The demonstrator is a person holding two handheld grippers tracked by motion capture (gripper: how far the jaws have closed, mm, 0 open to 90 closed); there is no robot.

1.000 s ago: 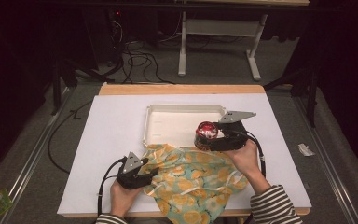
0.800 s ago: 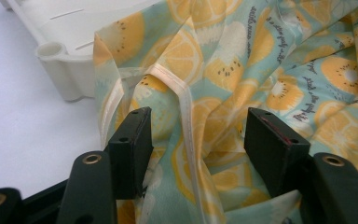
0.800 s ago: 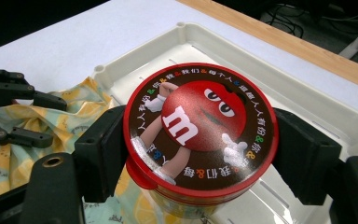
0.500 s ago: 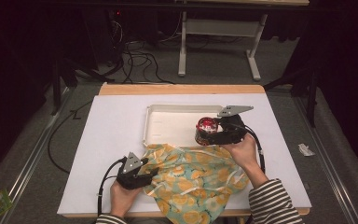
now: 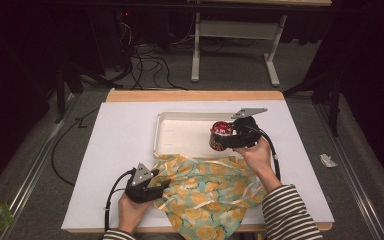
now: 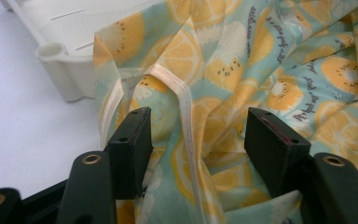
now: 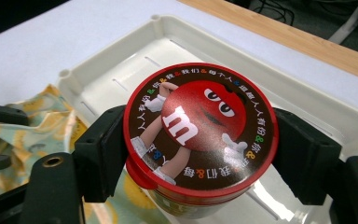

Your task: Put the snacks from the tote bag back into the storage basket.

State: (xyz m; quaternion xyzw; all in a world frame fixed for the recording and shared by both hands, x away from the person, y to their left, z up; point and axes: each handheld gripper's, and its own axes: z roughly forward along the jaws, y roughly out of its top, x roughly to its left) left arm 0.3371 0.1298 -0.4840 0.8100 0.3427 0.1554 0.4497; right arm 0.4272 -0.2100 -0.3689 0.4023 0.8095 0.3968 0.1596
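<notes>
A round candy tub with a red lid (image 7: 200, 126) hangs just above the white tray (image 7: 307, 116), near its right front part. My right gripper (image 7: 200, 149) is shut on it, one jaw pressing each side. In the high view the tub (image 5: 220, 132) and the right gripper (image 5: 222, 139) are over the tray (image 5: 180, 132). A fruit-print cloth (image 5: 210, 195) lies crumpled at the table's front, its far edge against the tray. My left gripper (image 6: 198, 135) stands open astride a raised fold of the cloth (image 6: 261, 60), at the cloth's left edge (image 5: 162, 186).
A white sheet (image 5: 115, 150) covers the table, with a wooden strip (image 5: 195, 95) along the far edge. The tray's front left corner (image 6: 65, 60) sits close beyond the left jaws. Cables and a table frame (image 5: 235, 50) lie on the floor behind.
The right gripper has carried the tub a little farther away from me over the tray. The left gripper and the cloth have stayed put.
</notes>
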